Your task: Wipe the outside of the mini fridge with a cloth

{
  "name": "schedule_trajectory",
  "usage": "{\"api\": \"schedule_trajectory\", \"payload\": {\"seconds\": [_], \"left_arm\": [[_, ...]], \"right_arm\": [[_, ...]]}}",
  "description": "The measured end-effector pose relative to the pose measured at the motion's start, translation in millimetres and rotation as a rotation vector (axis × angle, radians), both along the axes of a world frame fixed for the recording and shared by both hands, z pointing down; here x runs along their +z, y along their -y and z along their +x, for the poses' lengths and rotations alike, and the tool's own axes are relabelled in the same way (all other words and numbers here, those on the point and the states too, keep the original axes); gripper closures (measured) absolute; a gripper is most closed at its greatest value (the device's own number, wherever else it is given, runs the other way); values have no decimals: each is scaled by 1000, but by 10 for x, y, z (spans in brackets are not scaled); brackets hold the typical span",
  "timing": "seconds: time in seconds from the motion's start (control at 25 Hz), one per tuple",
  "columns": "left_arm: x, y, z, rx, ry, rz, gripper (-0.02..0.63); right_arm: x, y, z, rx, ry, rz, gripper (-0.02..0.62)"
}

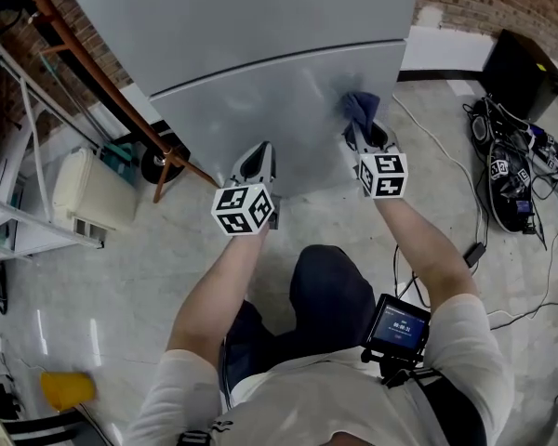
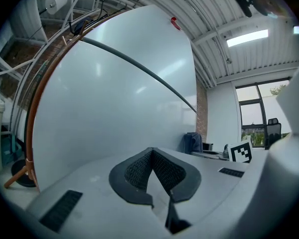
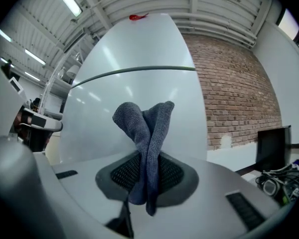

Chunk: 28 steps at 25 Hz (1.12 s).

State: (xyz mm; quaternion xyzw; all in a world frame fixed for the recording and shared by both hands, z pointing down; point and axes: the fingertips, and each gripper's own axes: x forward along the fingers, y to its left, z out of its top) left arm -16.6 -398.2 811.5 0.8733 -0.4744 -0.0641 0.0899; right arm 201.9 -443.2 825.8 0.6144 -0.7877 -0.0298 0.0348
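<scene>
While right claw (image 3: 147,172) pinches blue-grey cloth (image 3: 145,126) at the grey mini fridge (image 1: 260,91) door, left claw (image 2: 152,169) sits closed, empty, nearby.

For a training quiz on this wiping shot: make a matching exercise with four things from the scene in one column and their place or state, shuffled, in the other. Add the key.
Things
1. cloth
2. left claw
3. mini fridge
4. cables

Place or state
A. shut, nothing between its jaws
B. in a tangle on the floor at the right
C. pinched in the right claw
D. grey, with a dark seam between its two doors

Pairs: 1-C, 2-A, 3-D, 4-B
</scene>
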Motion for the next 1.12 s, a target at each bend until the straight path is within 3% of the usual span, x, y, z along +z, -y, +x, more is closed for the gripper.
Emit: {"api": "schedule_trajectory", "payload": {"seconds": [0.68, 0.84, 1.12], "left_arm": [[465, -322, -1643, -221, -26, -64, 606], [624, -442, -2053, -278, -24, -85, 606], [885, -686, -2552, -361, -24, -129, 606]], "right_arm": [[515, -436, -2684, -440, -72, -43, 522], [711, -443, -3180, -494, -89, -65, 522], [1075, -385, -3713, -519, -118, -98, 522]]}}
